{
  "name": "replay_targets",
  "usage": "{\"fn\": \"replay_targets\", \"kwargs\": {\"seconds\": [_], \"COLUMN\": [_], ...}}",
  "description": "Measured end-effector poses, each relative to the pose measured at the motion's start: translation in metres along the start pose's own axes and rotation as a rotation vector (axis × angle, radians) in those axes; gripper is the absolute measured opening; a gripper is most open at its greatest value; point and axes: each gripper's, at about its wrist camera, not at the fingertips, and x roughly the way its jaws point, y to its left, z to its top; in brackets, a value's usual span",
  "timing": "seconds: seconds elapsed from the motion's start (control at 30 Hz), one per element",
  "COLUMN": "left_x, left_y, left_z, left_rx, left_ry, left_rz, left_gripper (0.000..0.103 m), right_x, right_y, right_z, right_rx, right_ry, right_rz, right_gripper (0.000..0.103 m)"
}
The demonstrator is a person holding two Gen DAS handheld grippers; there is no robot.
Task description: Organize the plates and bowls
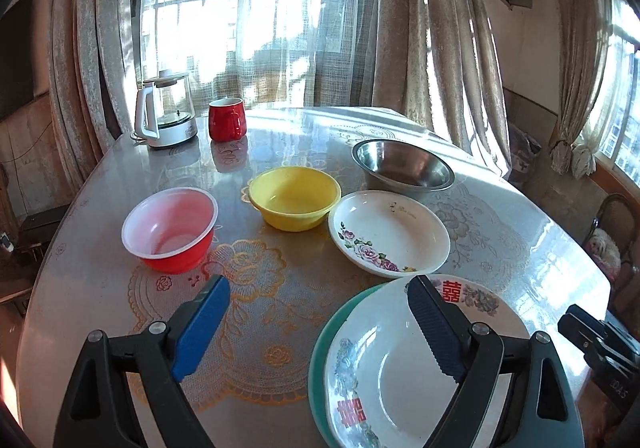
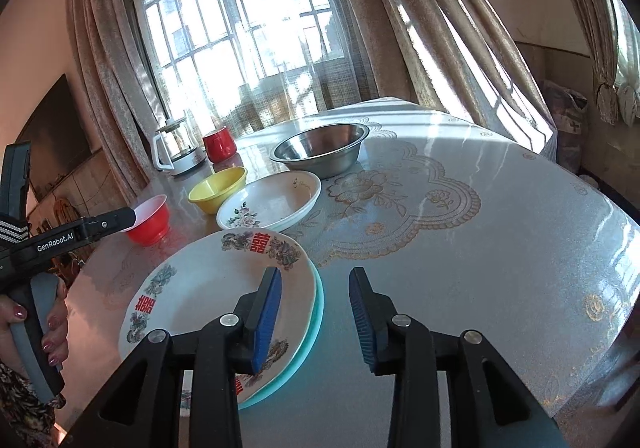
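At five o'clock on the tabletop (image 1: 520, 224), the patterned plate (image 1: 384, 376) rests on a teal plate (image 1: 318, 344), starting the stack, so left claw (image 1: 316, 324) hangs wide open and empty above, while right claw (image 2: 316, 322) gapes partly, pads clear of the rim.

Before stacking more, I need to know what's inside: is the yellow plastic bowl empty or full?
Empty. The yellow plastic bowl stands upright on the table, and the left wrist view shows its bare inner wall and bottom.
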Motion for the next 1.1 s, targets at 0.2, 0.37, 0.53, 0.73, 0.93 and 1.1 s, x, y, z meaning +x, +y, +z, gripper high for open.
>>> {"fn": "replay_targets", "kwargs": {"seconds": [0.2,0.37,0.53,0.73,0.93,1.1], "left_x": [0.042,0.069,0.092,0.121,0.138,0.154], "left_y": [-0.013,-0.006,0.010,0.022,0.017,0.016], "left_z": [0.018,0.027,0.038,0.043,0.038,0.033], "left_rx": [0.109,0.079,-0.017,-0.085,-0.044,-0.045], "left_ry": [0.052,0.090,0.117,0.195,0.250,0.302], "left_rz": [0.051,-0.029,-0.120,-0.132,-0.128,-0.169], "left_gripper": [0.092,0.092,0.091,0.084,0.077,0.065], "right_x": [0.020,0.033,0.049,0.083,0.129,0.163], "right_y": [-0.012,-0.020,-0.025,-0.023,-0.022,-0.025], "right_z": [0.017,0.030,0.047,0.068,0.074,0.082], "right_rx": [0.010,0.031,0.067,0.076,0.116,0.181], "right_ry": [0.078,0.116,0.176,0.251,0.354,0.399], "right_rz": [-0.048,-0.061,-0.007,0.038,0.079,0.122], "right_gripper": [0.038,0.038,0.038,0.038,0.038,0.038]}}
